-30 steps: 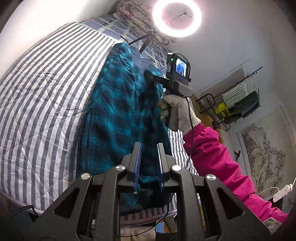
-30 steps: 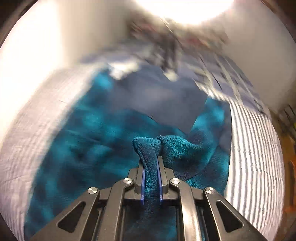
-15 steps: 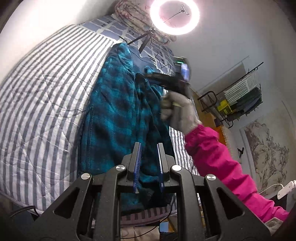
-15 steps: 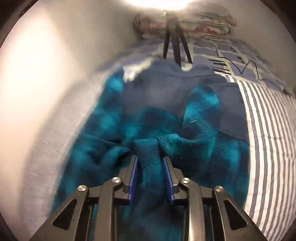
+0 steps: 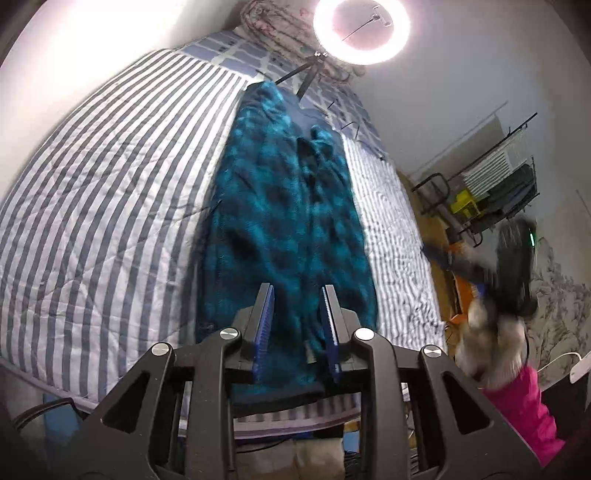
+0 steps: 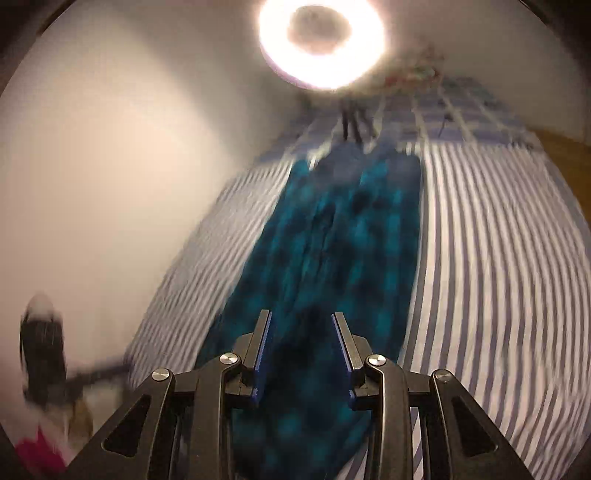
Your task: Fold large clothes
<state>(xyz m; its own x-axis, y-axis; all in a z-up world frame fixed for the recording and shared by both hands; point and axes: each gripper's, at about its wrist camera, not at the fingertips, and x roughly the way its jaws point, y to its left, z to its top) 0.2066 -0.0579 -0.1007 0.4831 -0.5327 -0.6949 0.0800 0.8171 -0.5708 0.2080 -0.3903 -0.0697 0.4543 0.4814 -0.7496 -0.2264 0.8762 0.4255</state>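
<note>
Right, you had one bed under a blue-and-white striped quilt [image 5: 110, 206], pushed against a plain white wall, with a checked blue cover at the head end. One teal plaid fleece garment [image 5: 288, 221] lay lengthwise down the middle of the quilt, narrowed into a long strip with loose folds near the top. One ring light [image 5: 360, 27] on a tripod stood at the head of the bed. Off the bed's far side there was one wire rack [image 5: 495, 184] holding dark and yellow items, and a drawing on the wall behind it.

Your left gripper [image 5: 297, 317] hovered over the near end of the garment, jaws spread, nothing between them. Your right gripper [image 6: 301, 343] was also parted and empty, held above the same end. In the left wrist view your right hand [image 5: 491, 332], in a light glove with a pink sleeve, was a motion smear. The right wrist view was blurred throughout, so the dark shape at lower left was probably your other tool, not certain. The garment's nearest hem was cut off behind the gripper bodies.
</note>
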